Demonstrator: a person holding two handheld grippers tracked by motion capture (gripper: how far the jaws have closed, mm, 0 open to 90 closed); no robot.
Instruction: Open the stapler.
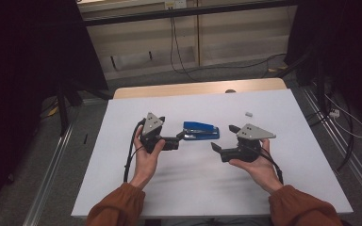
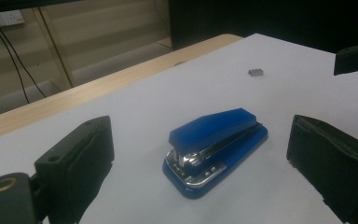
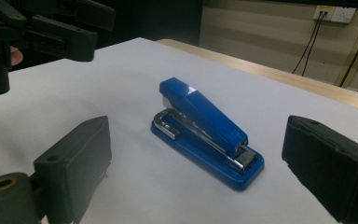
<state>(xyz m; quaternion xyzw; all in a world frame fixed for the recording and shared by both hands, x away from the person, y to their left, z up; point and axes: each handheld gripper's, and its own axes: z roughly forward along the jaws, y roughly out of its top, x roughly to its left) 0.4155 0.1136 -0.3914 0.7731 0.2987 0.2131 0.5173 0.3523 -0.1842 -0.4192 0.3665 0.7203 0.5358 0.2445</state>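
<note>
Both tongs, left [image 1: 183, 136] and right [image 1: 221, 138], released, flanking blue stapler [image 1: 201, 130] on white counter [image 1: 207, 183], no contact.

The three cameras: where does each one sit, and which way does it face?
High view: above the person's side, looking forward and down at the table; both hands, sleeves and tongs show.
Left gripper view: on the left tongs, facing the stapler; own jaws open.
Right gripper view: on the right tongs, facing the stapler's other side; own jaws open.
All share the stapler.

A blue stapler [image 1: 201, 130] with chrome metal lies on the white table [image 1: 193, 188]; the sleeves [image 1: 118, 207] are rust-orange.
</note>
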